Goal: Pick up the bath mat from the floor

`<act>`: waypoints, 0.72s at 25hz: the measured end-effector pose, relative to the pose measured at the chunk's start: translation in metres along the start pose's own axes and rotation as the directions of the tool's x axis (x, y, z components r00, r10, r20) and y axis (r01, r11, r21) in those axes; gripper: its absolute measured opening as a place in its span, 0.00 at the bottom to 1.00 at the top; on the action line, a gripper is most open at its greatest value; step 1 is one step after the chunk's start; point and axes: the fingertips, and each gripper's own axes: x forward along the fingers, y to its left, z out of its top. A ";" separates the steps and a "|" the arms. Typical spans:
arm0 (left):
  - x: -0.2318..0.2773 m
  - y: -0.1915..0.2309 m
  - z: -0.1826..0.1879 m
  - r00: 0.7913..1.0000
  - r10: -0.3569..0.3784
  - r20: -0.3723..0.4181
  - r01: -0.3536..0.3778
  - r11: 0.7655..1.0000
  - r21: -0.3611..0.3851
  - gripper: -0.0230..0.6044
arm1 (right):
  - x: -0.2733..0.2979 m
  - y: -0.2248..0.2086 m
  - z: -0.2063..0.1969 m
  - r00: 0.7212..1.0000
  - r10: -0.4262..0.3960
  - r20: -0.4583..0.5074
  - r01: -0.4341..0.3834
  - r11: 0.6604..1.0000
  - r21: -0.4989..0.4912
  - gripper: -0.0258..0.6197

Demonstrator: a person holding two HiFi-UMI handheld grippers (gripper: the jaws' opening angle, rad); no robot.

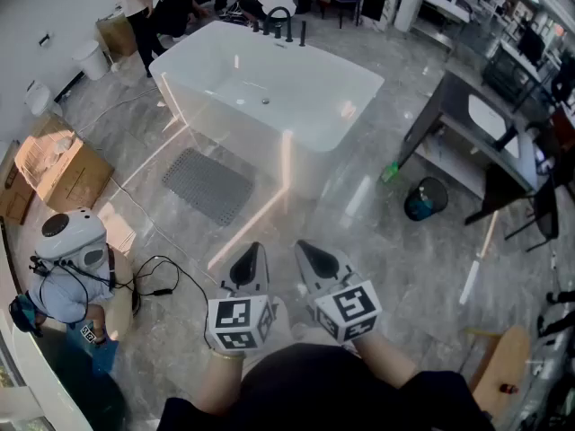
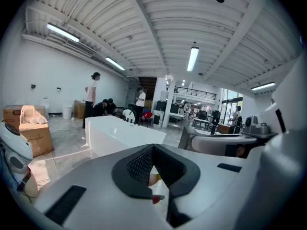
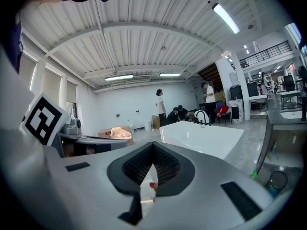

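Note:
The bath mat (image 1: 208, 185) is a dark grey perforated rectangle. It lies flat on the marble floor, against the near left side of the white bathtub (image 1: 269, 97). Both grippers are held close to the person's body at the bottom of the head view, well short of the mat. My left gripper (image 1: 254, 251) points forward with its jaws together and nothing between them. My right gripper (image 1: 305, 248) sits beside it, also closed and empty. In the gripper views the left gripper (image 2: 153, 146) and right gripper (image 3: 153, 145) aim level across the room at the bathtub (image 2: 124, 133) (image 3: 206, 138).
Cardboard boxes (image 1: 67, 171) stand at the left. A crouching person with white headgear (image 1: 72, 241) is at the lower left, with black cables (image 1: 157, 281) trailing on the floor. A dark vanity frame (image 1: 476, 142) and a black bin (image 1: 425, 198) stand at the right. Several people (image 1: 189, 3) are behind the tub.

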 end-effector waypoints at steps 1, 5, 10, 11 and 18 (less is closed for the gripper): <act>-0.001 -0.001 -0.002 1.000 0.001 -0.001 -0.001 1.000 0.002 0.04 | -0.002 0.001 -0.001 1.000 0.002 -0.002 -0.002 1.000 -0.002 0.05; -0.007 -0.006 -0.006 1.000 0.004 -0.002 -0.004 1.000 0.003 0.04 | -0.009 0.004 -0.004 1.000 0.007 -0.003 -0.007 1.000 -0.010 0.05; -0.017 -0.010 -0.003 1.000 0.005 0.014 -0.005 1.000 0.007 0.04 | -0.016 0.012 -0.007 1.000 0.013 -0.006 -0.014 1.000 -0.023 0.05; -0.019 -0.011 -0.003 1.000 0.006 0.016 -0.006 1.000 0.004 0.04 | -0.018 0.013 -0.008 1.000 0.016 -0.008 -0.016 1.000 -0.022 0.05; -0.038 -0.021 -0.013 1.000 0.020 0.024 -0.019 1.000 -0.014 0.04 | -0.038 0.021 -0.019 0.999 0.034 -0.007 -0.034 0.999 0.002 0.06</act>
